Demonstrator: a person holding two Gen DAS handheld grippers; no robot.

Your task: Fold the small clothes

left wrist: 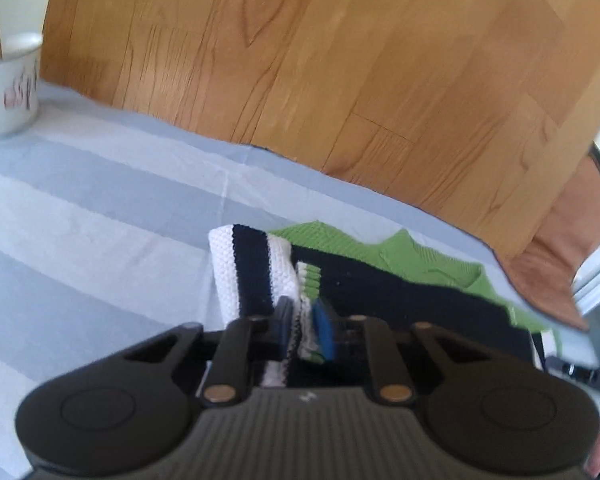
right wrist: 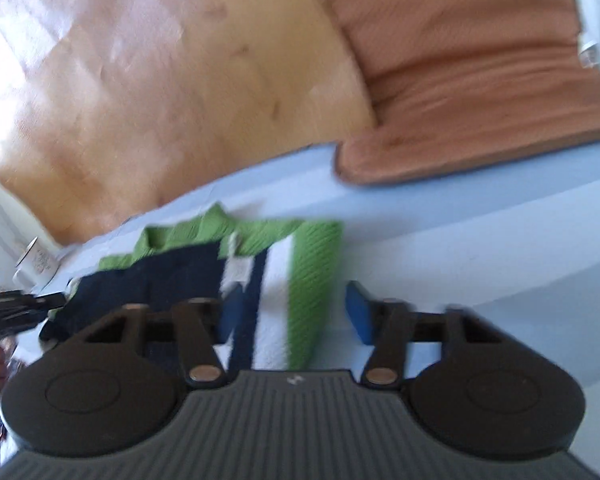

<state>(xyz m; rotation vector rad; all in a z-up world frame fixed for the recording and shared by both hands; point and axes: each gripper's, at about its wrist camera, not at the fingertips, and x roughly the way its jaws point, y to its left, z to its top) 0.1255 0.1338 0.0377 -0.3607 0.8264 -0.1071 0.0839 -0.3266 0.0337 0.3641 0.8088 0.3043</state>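
Left claw (left wrist: 302,330) pressed together, pinching a sleeve edge of the small knit sweater (left wrist: 400,292), white-and-navy cuff lifted and doubled just above the pads at lower centre of the left view. Right claw (right wrist: 294,308) spread wide, blue pads either side of the striped sleeve at lower centre of the right view, nothing gripped; contact with the cloth hard to tell through the blur. Sweater lying flat on the pale striped cloth over the bench (left wrist: 100,208), green collar toward the far edge, navy body running up and right from the left claw. Probably mid-fold of a sleeve across the body. Fold direction likely set by the sleeve's long axis, pointing away from each claw; left one nearer, already holding. White mug (left wrist: 8,88) at upper left, well apart.
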